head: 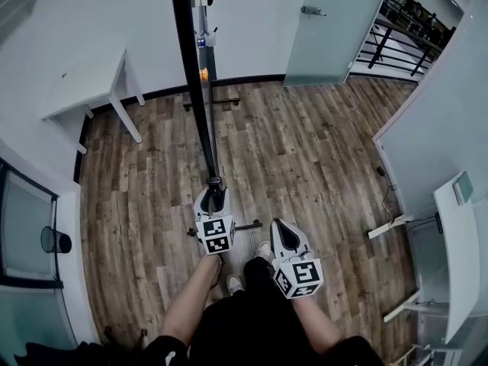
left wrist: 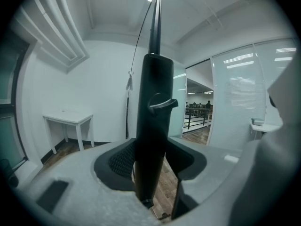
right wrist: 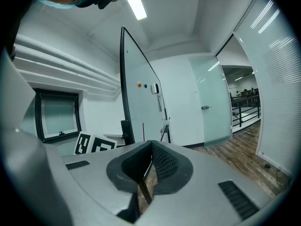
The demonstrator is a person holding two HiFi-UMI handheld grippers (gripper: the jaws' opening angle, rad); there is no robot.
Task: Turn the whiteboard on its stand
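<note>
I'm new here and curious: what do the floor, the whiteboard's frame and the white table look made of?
The floor: wood-look planks, grain and seams visible, perhaps laminate. The whiteboard frame: smooth black, faint sheen, likely metal or plastic. The table: flat matte white, probably painted or laminated board.

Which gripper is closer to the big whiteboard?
Left. The left gripper is clamped on the whiteboard at its black edge. The right gripper is off to that edge's right, jaws together, not touching it.

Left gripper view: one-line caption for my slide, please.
Left gripper clamped on the whiteboard's black frame, with a white table and glass partition behind.
</note>
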